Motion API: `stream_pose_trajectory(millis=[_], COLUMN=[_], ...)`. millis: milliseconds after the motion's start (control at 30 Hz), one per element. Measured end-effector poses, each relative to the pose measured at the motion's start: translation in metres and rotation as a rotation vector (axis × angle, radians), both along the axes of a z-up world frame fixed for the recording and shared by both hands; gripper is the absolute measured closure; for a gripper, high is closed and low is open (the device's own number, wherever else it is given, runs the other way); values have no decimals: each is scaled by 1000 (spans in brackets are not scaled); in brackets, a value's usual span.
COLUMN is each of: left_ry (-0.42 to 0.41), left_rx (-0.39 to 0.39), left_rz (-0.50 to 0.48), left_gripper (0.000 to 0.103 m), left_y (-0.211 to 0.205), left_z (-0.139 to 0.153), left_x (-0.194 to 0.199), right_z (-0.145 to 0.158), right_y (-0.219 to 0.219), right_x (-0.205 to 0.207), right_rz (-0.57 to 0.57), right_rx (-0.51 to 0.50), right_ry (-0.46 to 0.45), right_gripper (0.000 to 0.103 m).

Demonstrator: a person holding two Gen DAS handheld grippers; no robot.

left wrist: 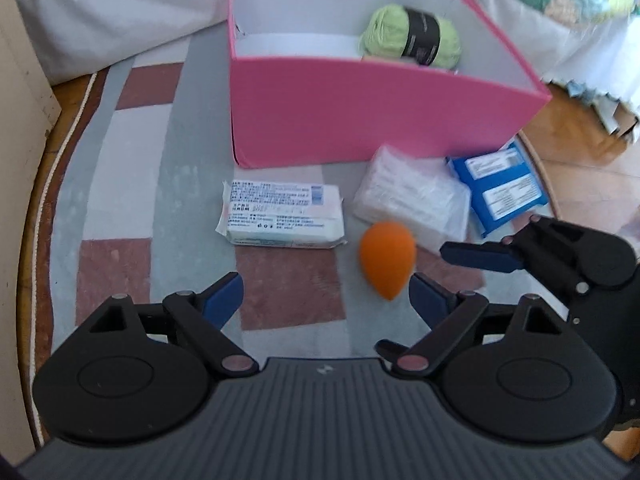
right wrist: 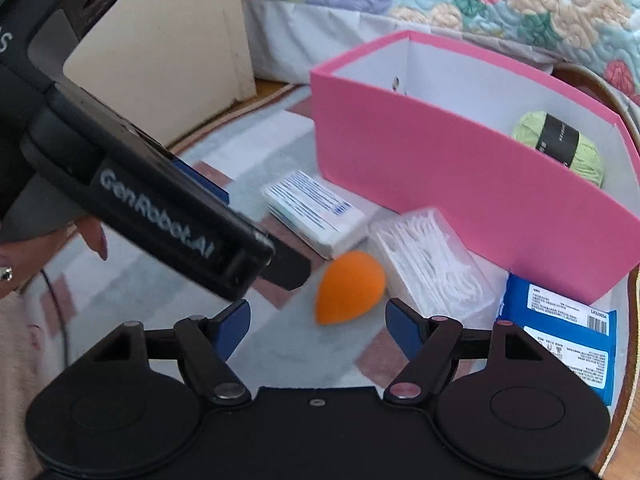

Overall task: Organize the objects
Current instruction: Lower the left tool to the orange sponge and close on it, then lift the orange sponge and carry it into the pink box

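Left tool (left wrist: 326, 298) gapes, orange sponge (left wrist: 386, 258) just ahead.

Pink box (left wrist: 360, 112), open top, white inside, upright on rug (left wrist: 132, 184). Green yarn ball (left wrist: 412, 36) with black band lies inside, at right end. In front of box on rug: white wipes pack (left wrist: 280, 216) flat; clear cotton swab pack (left wrist: 416, 200) beside it; blue packet (left wrist: 500, 188) with white labels at right; orange egg-shaped sponge (left wrist: 386, 258) on its side, touching swab pack.
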State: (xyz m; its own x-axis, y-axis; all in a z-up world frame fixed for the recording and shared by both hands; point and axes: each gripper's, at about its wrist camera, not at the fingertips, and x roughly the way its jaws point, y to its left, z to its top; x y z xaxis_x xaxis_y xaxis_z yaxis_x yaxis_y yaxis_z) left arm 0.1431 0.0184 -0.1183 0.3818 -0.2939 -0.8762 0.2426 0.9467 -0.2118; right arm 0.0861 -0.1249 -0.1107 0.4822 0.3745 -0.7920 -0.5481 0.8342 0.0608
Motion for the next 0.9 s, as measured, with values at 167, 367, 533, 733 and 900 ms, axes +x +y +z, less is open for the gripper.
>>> stream_pose_trajectory(millis=[167, 367, 533, 733, 900], left_ry=[-18, -20, -41, -9, 49], left_rx=[-78, -120, -170, -172, -119], left_rz=[-10, -36, -70, -69, -71], left_gripper=[17, 56, 75, 76, 76], left_y=[-2, -14, -20, -19, -15], left_z=[-6, -17, -17, -16, -9], left_x=[5, 11, 12, 6, -9], right_z=[-13, -24, -22, -17, -10], right_y=[1, -3, -7, -9, -3], right_x=[1, 8, 7, -1, -15], right_rz=[-29, -98, -128, -118, -65], right_rx=[-3, 47, 40, 36, 33], right_ry=[3, 37, 11, 29, 63], right_gripper=[26, 52, 68, 68, 69])
